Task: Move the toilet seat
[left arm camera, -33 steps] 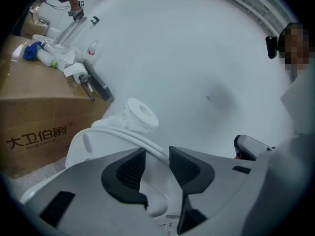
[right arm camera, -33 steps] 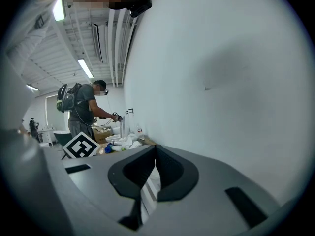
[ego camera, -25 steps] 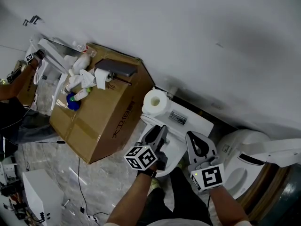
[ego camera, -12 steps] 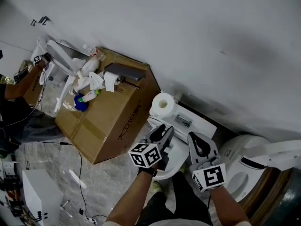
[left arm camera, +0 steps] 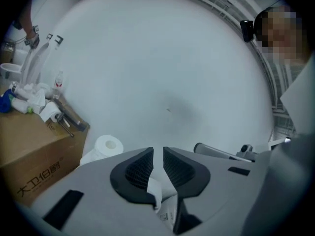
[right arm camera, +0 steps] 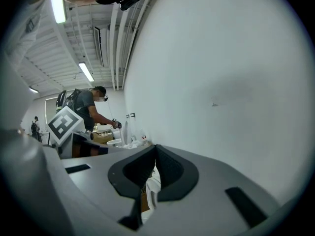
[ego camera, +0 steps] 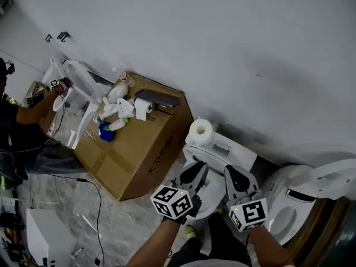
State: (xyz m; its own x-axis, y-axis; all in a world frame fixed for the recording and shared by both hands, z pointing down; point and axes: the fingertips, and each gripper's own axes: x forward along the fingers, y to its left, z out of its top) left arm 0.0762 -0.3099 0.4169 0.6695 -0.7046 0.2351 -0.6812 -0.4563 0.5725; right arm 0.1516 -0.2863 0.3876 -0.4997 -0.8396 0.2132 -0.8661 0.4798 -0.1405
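left hand-held gripper [ego camera: 198, 171]: jaws closing, only a narrow slit left between the ribbed pads [left arm camera: 140, 166]. Nothing is pinched, and the tips point at the wall [ego camera: 222, 49].
right hand-held gripper [ego camera: 231, 174]: just beside the left one and roughly parallel to it. Jaw tips meet with nothing in them.
toilet seat [ego camera: 211, 198]: white, directly under both hand-held grippers and largely covered by them. Can't tell whether either one touches it.
tank [ego camera: 236, 153]: just ahead of both sets of jaw tips, against the wall.
toilet paper roll [ego camera: 201, 131]: upright on the tank's left end, ahead and left of the left hand-held gripper. It also shows left of that gripper's jaws in its own view.
cardboard box [ego camera: 142, 152]: left of the left hand-held gripper, near the toilet. Bottles and crumpled paper lie on top of it.
second toilet [ego camera: 289, 202]: right of the right hand-held gripper, bowl open.
person [ego camera: 14, 121]: well off to the left beyond the box, reaching toward white fixtures there.
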